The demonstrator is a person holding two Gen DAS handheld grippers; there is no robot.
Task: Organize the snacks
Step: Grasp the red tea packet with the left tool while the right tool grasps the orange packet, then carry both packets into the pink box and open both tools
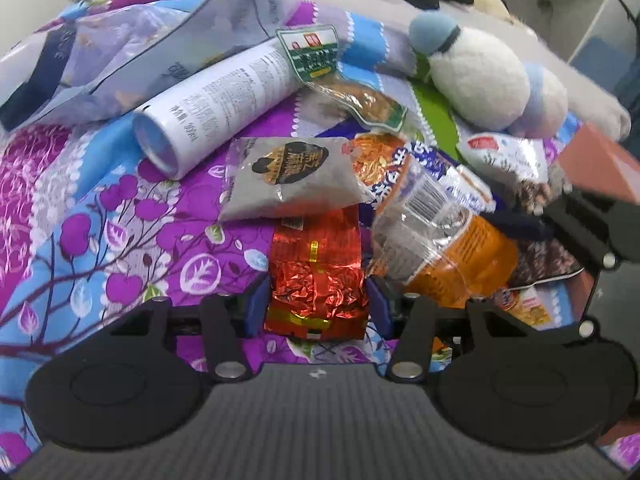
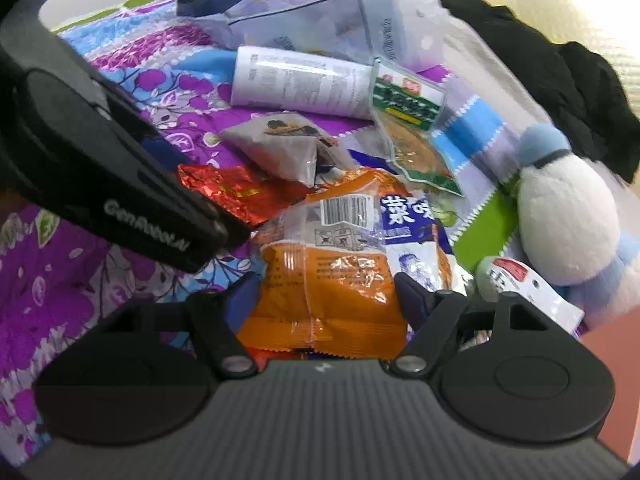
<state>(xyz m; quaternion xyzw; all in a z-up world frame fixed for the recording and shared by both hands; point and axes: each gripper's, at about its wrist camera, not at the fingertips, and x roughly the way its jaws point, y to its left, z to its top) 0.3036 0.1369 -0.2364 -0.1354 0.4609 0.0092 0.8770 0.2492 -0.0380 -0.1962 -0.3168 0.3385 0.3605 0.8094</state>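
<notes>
Bedspread (image 1: 100,208) open left of pile; white tube (image 1: 224,96), plush toy (image 1: 480,80) block far side.

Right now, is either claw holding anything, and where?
Cannot tell: left gripper straddles red foil packet, right gripper orange packet, each at its near end.

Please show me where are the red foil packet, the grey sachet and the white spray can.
red foil packet (image 1: 316,288), left wrist view, crinkled middle
grey sachet (image 1: 292,178), left wrist view, front face
white spray can (image 1: 216,100), left wrist view, printed side

Matte black two-finger left gripper (image 1: 316,304) with blue pads (image 1: 256,304), silver pivot screws, ribbed grey body; right gripper (image 2: 326,300) identical.
</notes>
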